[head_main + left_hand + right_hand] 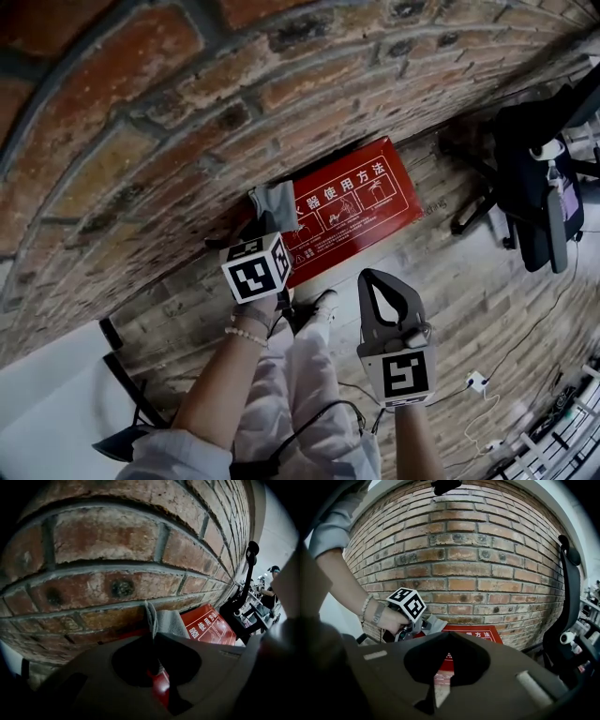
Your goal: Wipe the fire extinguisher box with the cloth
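Grey cloth (275,201), just one, in left tongs (152,637); one red box (366,208).

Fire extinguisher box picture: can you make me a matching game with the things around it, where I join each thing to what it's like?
Things:
1. cloth
2. fire extinguisher box
3. right gripper
4. office chair

What it's like:
A. red, at the foot of the brick wall
B. black, off to the right of the box
C. grey, pinched in the left gripper
D. shut on nothing, held back from the box

Pairs: 1-C, 2-A, 3-D, 4-B
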A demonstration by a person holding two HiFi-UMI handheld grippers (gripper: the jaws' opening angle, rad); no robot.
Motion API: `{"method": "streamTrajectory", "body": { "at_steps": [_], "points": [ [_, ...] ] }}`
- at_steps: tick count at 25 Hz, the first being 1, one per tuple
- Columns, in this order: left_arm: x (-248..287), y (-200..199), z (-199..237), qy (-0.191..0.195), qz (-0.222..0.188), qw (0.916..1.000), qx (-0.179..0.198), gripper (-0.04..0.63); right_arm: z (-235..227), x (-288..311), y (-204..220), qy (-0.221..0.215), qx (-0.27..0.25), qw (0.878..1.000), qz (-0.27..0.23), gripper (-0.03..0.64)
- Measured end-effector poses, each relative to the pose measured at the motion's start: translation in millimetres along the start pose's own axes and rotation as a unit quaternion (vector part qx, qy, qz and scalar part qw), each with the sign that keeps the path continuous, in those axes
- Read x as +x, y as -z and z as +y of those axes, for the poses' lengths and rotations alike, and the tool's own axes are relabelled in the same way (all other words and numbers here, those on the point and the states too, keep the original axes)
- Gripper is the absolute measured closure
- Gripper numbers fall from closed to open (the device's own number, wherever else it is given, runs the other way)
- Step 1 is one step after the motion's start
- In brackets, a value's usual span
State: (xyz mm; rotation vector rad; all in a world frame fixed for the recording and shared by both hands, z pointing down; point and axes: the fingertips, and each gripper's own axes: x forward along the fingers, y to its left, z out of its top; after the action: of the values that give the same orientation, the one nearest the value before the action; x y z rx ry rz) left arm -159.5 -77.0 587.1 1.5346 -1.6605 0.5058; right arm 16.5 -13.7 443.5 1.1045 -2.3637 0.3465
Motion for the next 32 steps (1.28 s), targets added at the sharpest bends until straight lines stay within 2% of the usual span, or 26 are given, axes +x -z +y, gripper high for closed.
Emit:
{"method": "streamTrajectory", "body": {
  "at_steps": [7,15,20,27,32],
  "points": [
    [-16,8,33,-0.025,0.002,0.9997,-0.005,0.586,11,4,-3,-0.005,-0.003,1.0,0.002,0.612],
    [-25,19,52,-0.03,0.004,0.9995,-0.007,0.586,24,11,-6,-0.012,-0.006,1.0,0.003,0.612],
    [-30,25,64,-0.04,0.008,0.9989,-0.024,0.586,27,12,-5,-0.014,-0.007,1.0,0.005,0.612],
    [-40,31,68,-0.04,0.009,0.9987,-0.031,0.586,23,8,-5,-0.007,-0.005,1.0,0.005,0.612],
    [-55,29,56,-0.023,-0.003,0.9991,-0.034,0.586,16,1,-6,0.001,-0.002,1.0,0.004,0.612]
  ]
}}
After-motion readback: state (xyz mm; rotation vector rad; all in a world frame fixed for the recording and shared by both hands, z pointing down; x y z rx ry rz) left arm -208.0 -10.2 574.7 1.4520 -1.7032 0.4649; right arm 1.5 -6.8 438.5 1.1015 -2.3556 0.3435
